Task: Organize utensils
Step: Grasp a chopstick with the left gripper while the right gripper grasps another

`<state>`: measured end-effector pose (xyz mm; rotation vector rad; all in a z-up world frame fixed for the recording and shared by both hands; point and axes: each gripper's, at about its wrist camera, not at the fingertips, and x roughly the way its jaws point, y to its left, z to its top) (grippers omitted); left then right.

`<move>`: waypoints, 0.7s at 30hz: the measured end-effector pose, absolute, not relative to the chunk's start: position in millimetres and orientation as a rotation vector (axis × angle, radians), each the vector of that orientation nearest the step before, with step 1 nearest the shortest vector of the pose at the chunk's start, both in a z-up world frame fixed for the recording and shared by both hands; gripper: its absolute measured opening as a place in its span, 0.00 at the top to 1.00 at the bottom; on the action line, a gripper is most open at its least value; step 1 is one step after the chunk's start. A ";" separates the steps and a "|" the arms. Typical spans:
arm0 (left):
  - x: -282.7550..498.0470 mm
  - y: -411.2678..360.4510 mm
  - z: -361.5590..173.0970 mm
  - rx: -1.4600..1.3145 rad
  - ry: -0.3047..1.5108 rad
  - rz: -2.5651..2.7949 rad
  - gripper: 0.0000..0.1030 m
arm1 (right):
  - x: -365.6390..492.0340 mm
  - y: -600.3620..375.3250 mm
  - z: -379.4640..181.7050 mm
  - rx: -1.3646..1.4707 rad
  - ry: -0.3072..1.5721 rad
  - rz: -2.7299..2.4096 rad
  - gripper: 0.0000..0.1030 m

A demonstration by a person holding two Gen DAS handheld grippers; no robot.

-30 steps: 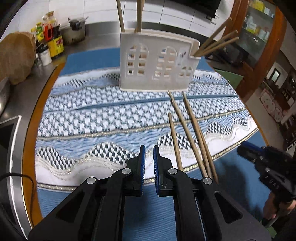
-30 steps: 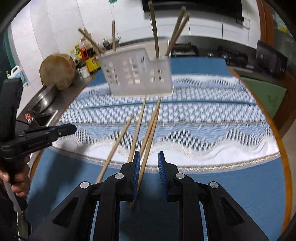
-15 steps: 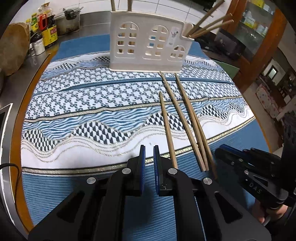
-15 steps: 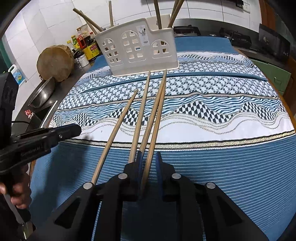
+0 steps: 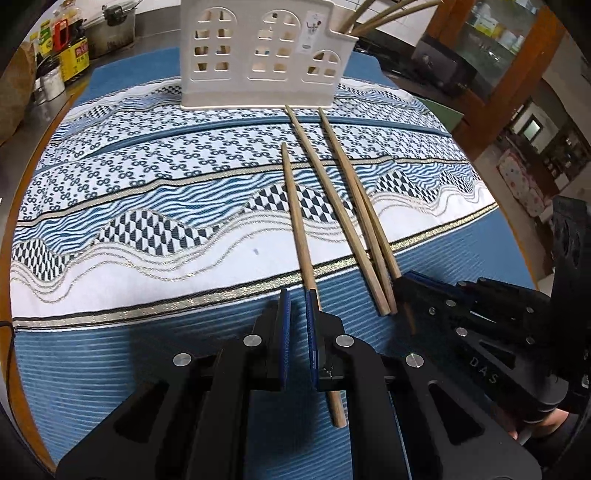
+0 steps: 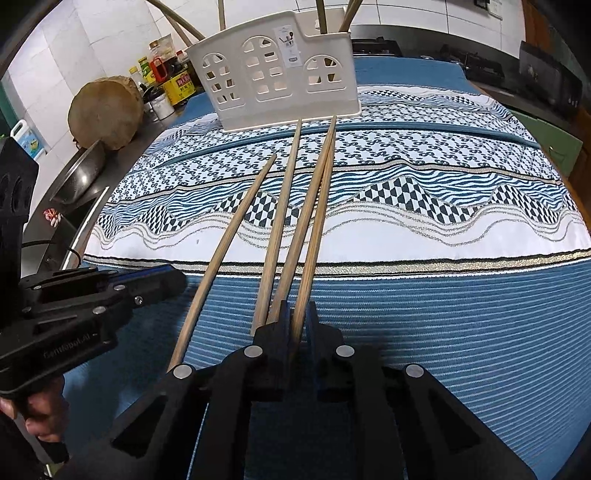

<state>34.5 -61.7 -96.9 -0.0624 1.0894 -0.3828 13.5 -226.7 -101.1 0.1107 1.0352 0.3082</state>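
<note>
Several wooden chopsticks lie on the patterned cloth [image 5: 147, 206] in front of a white holder [image 5: 266, 55] with window cut-outs; more chopsticks stand in it. My left gripper [image 5: 297, 301] is shut with nothing between its pads, low over the blue part of the cloth. The leftmost chopstick [image 5: 295, 206] runs just beside and under its right finger. My right gripper [image 6: 297, 312] is closing on the near end of the rightmost chopstick [image 6: 314, 229], and its pads press on it. From the right wrist view the holder [image 6: 277, 77] is straight ahead, and the left gripper [image 6: 162, 275] is low at the left.
Sauce bottles [image 6: 173, 77], a round wooden block [image 6: 107, 110] and a metal bowl [image 6: 79, 173] stand on the counter to the left. A pot [image 5: 110, 29] is behind the bottles. The table's wooden rim [image 5: 22, 184] curves along the left. A person's hand [image 6: 40, 413] holds the left gripper's handle.
Both grippers have sunk toward the cloth and come closer to the chopsticks' near ends. The right gripper's jaws have closed onto the rightmost chopstick. The left jaws stay shut.
</note>
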 end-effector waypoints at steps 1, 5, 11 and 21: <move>34.0 -61.8 -97.6 -0.063 1.091 -0.385 0.91 | 13.0 -226.6 -101.2 0.108 1.035 0.307 0.92; 32.2 -65.3 -99.8 -0.065 1.101 -0.398 0.91 | 11.4 -229.2 -100.2 0.099 1.030 0.291 0.93; 29.9 -69.5 -106.2 -0.070 1.115 -0.408 0.91 | 7.5 -237.6 -100.7 0.090 1.028 0.269 0.93; 26.2 -80.7 -111.6 -0.063 1.112 -0.387 0.90 | 2.7 -241.6 -102.3 0.088 1.025 0.266 0.93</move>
